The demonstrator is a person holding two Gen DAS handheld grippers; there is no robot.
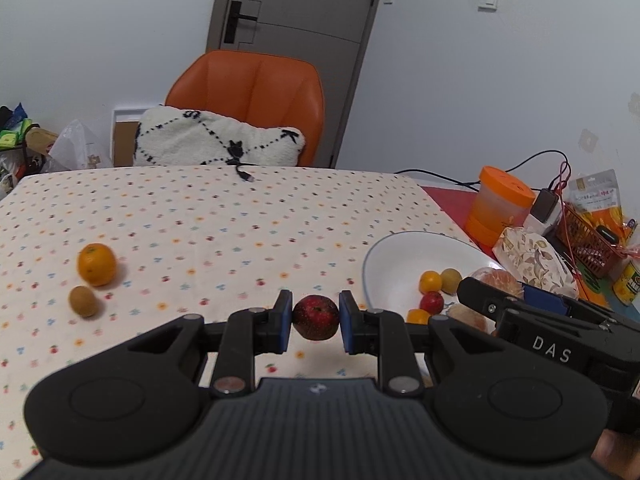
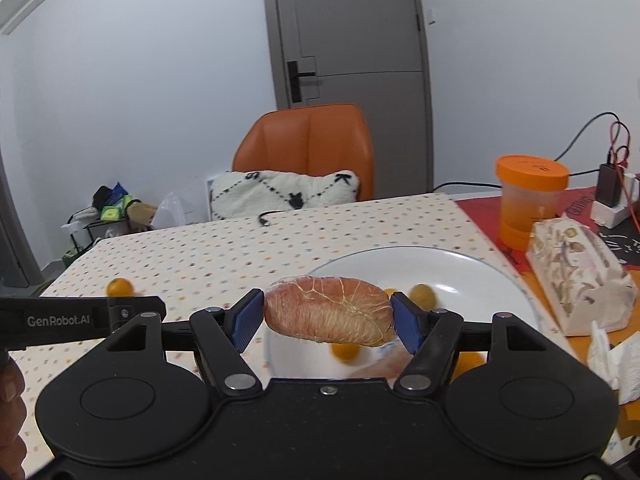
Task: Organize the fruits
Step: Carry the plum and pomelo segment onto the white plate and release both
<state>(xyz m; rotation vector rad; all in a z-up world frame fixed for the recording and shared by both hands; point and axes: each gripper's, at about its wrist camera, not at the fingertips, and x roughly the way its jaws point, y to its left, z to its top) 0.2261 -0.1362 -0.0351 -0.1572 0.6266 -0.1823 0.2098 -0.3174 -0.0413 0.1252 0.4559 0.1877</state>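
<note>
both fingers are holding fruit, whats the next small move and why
Probably lower the right gripper and release the peeled citrus piece onto the white plate: it already hangs above the plate. The left gripper with its dark red fruit is short of the plate.

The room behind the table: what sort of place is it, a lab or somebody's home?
Most likely a home, perhaps a dining corner. A patterned tablecloth covers the table, an orange chair with a cushion stands at it, and a plain door is behind.
</note>
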